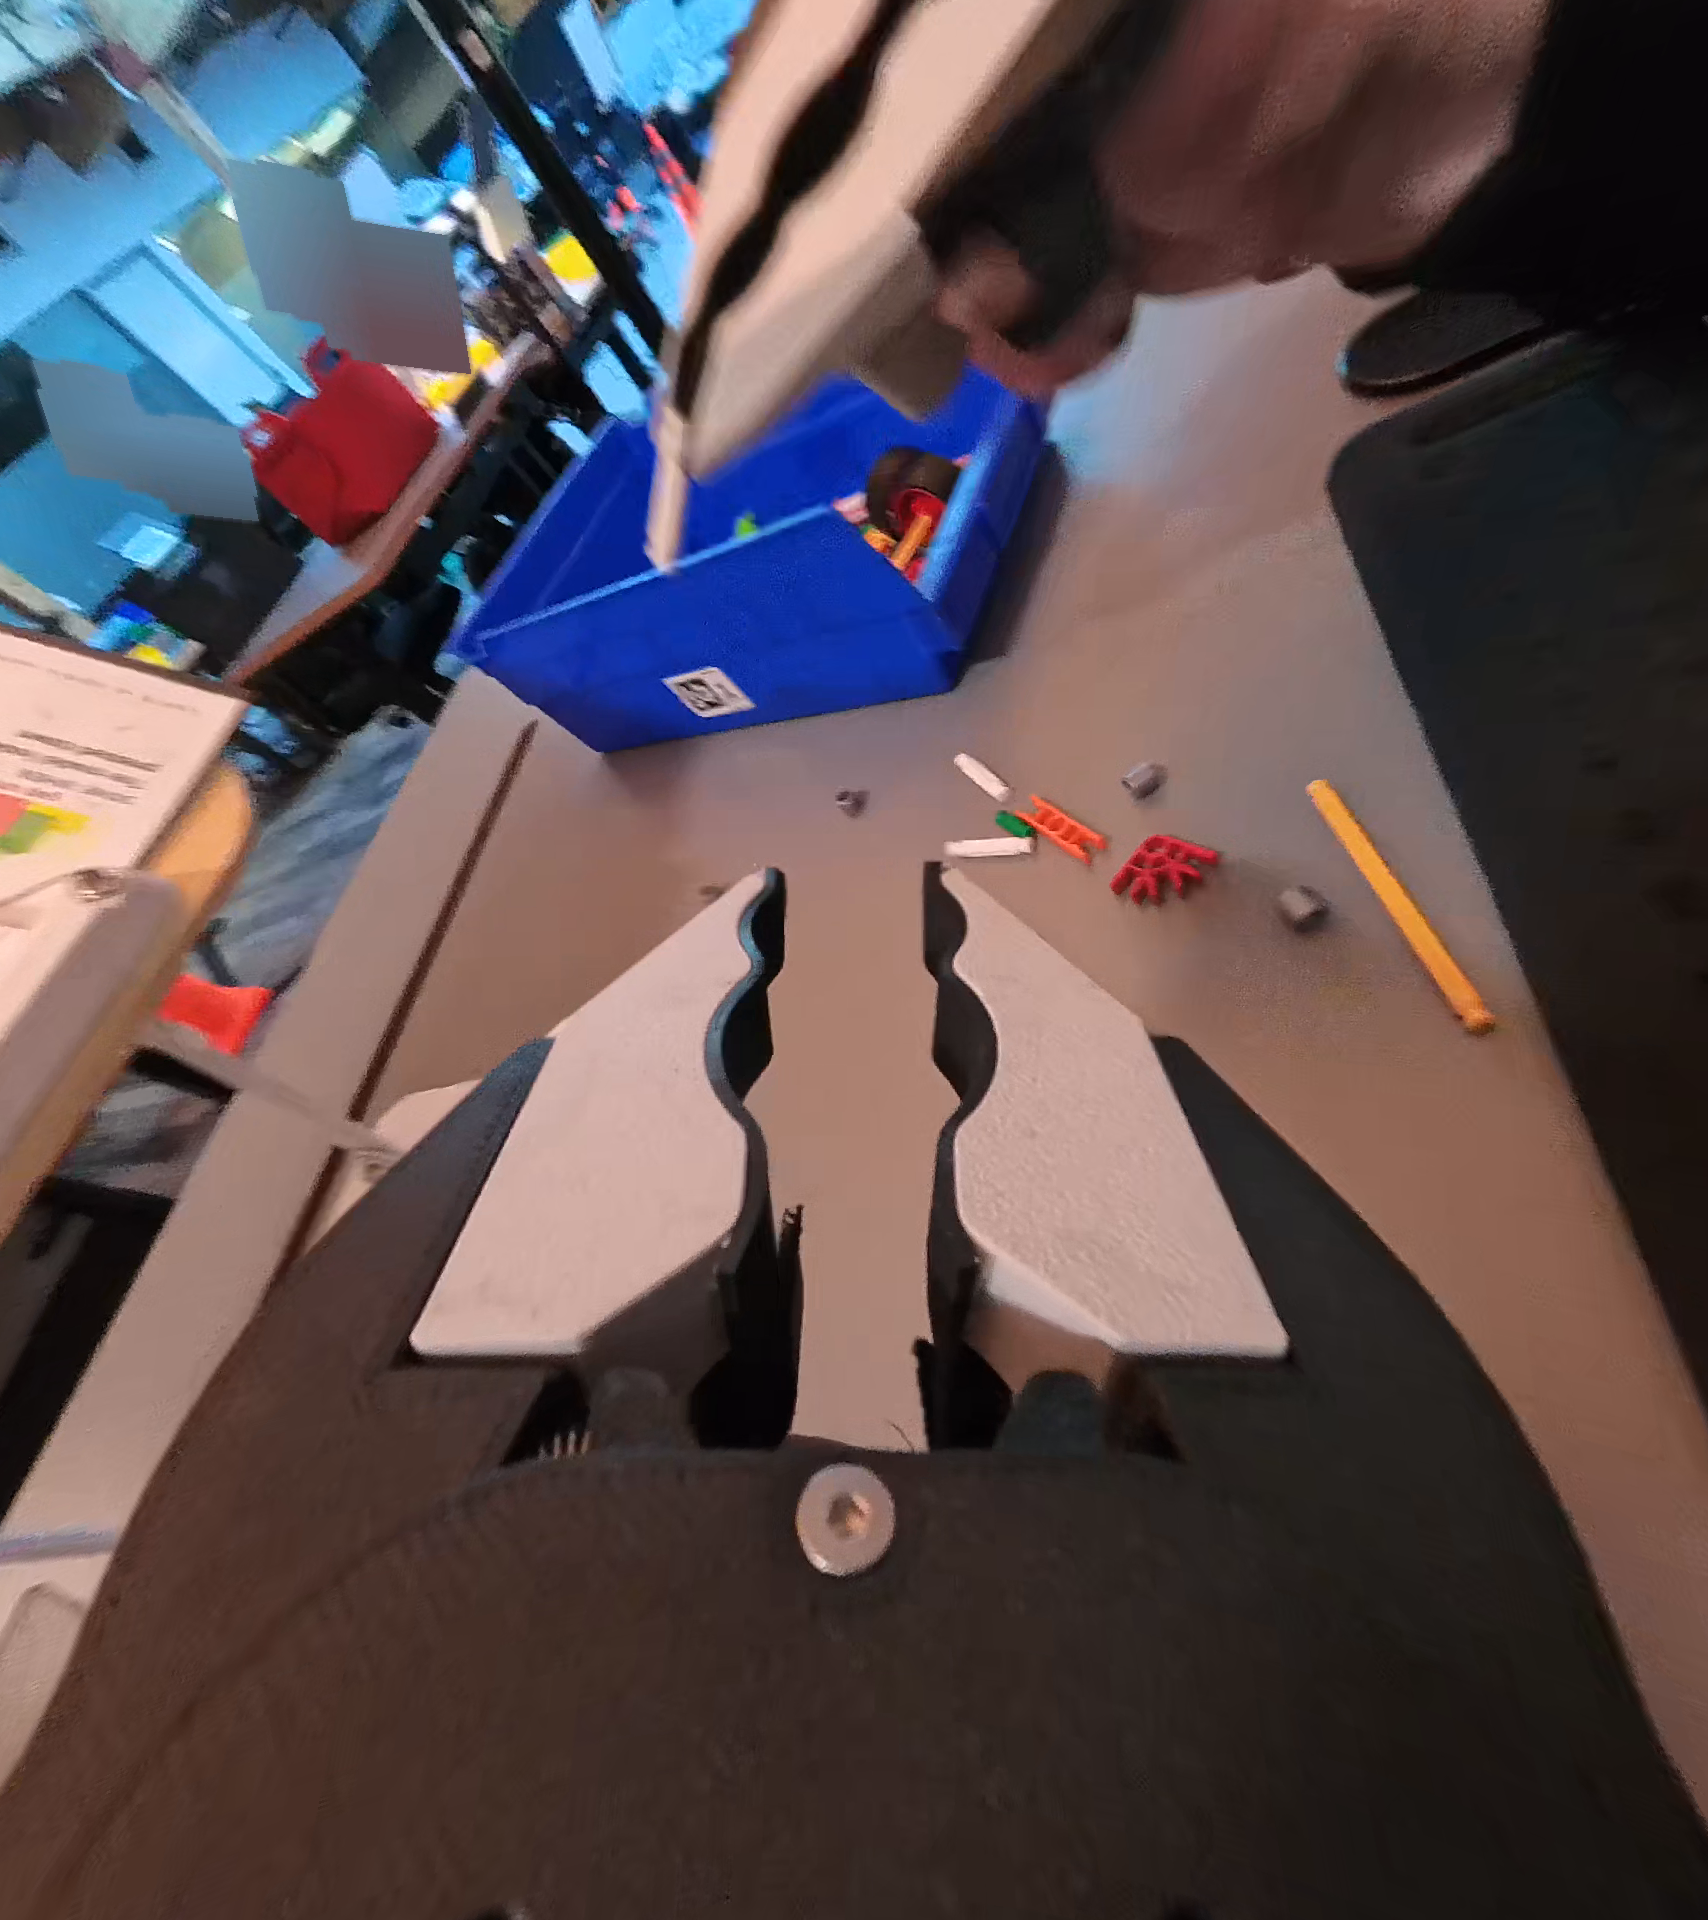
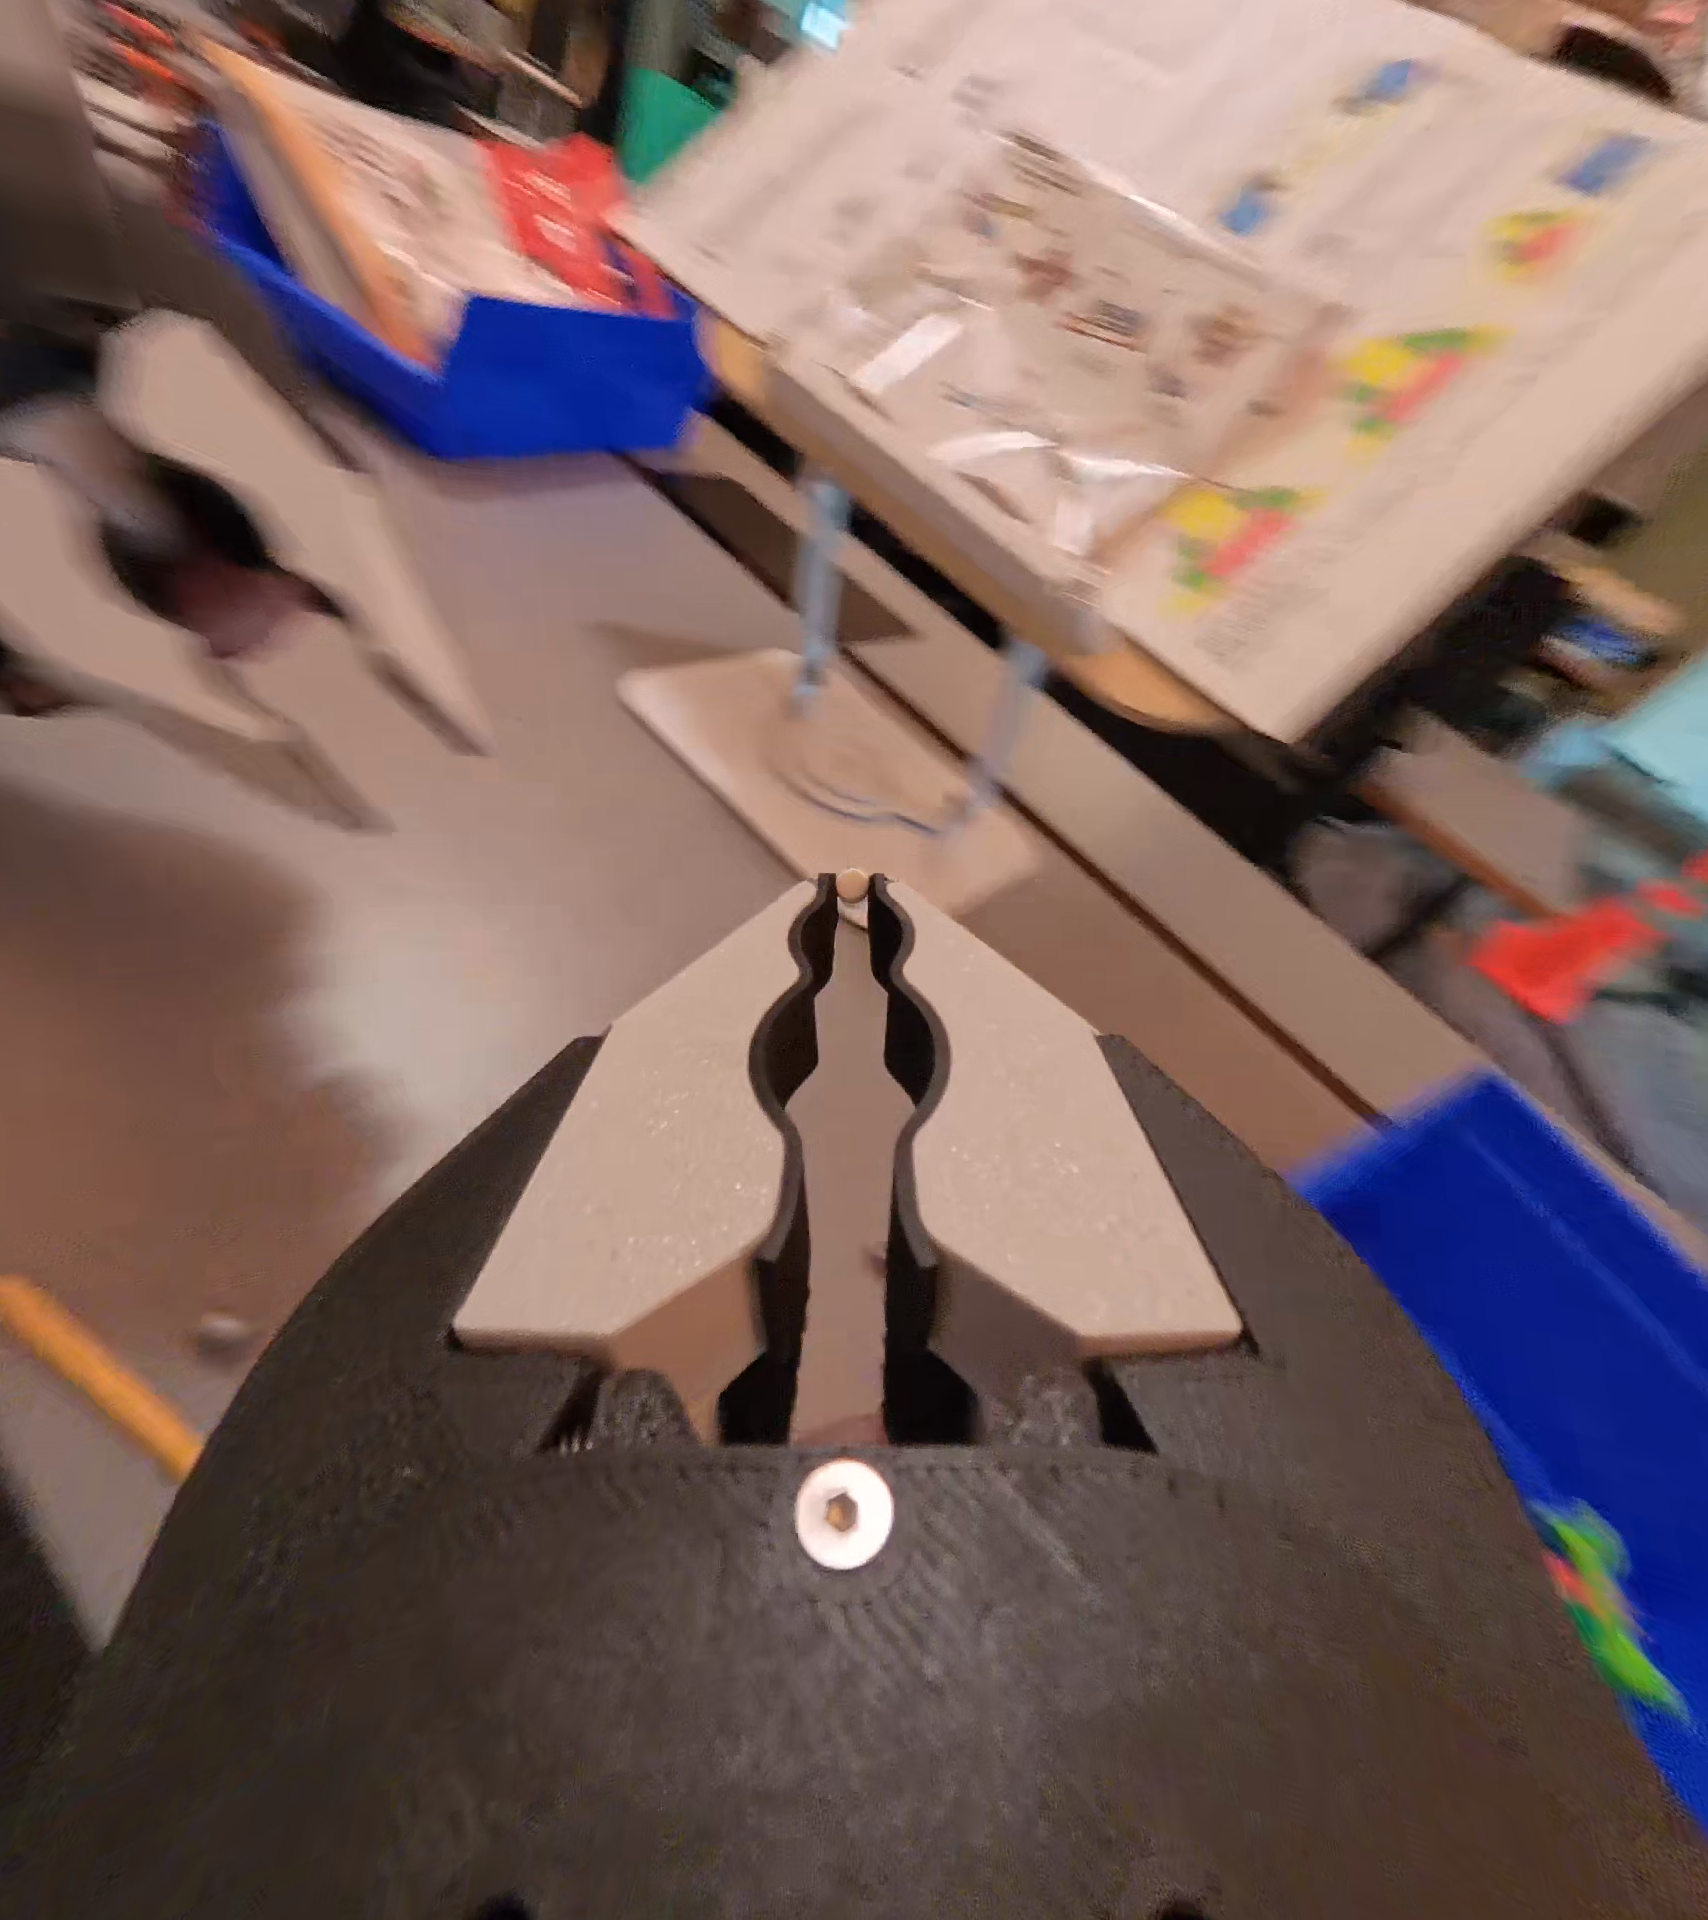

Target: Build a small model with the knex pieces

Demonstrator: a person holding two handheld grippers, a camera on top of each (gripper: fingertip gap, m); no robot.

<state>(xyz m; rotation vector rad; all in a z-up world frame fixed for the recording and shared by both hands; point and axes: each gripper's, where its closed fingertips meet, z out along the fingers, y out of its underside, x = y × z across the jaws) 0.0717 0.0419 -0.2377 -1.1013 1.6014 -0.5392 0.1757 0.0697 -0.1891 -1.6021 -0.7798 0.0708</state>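
- Left gripper [image 1: 852, 883]: jaws parted with a clear gap, nothing between them; it hangs low over the grey desk [image 1: 1245, 1195], pointing toward the scattered parts.
- Just beyond its fingertips on the desk: two short white rods [image 1: 987, 847], a small green piece [image 1: 1014, 823] touching an orange connector [image 1: 1066, 828], a red fan-shaped connector [image 1: 1164, 865] beside that.
- Small grey pieces lie apart around this cluster: one near the red connector [image 1: 1302, 908], one farther back [image 1: 1144, 778], a darker one to the left [image 1: 850, 800].
- A long yellow rod [image 1: 1395, 902] lies diagonally at the right, apart from the cluster.
- Farther on, a blue bin [image 1: 756, 634] stands on the desk with a sticker on its front wall; a black wheel [image 1: 907, 480] and coloured parts show inside.
- Right gripper [image 2: 854, 885]: jaws nearly closed, pinching a small white rod [image 2: 853, 886] at the very tips, seen end-on. In the left wrist view this gripper hangs above the blue bin, held by a hand [image 1: 1276, 156], the white rod pointing down from its tips toward the bin's front wall.
- Right wrist view is motion-blurred. Beyond the tips, a stand base [image 2: 829, 769] sits on the desk carrying a tilted board of printed instruction sheets [image 2: 1245, 312].
- Far left in that view, a second blue bin [image 2: 538, 384] holds booklets.
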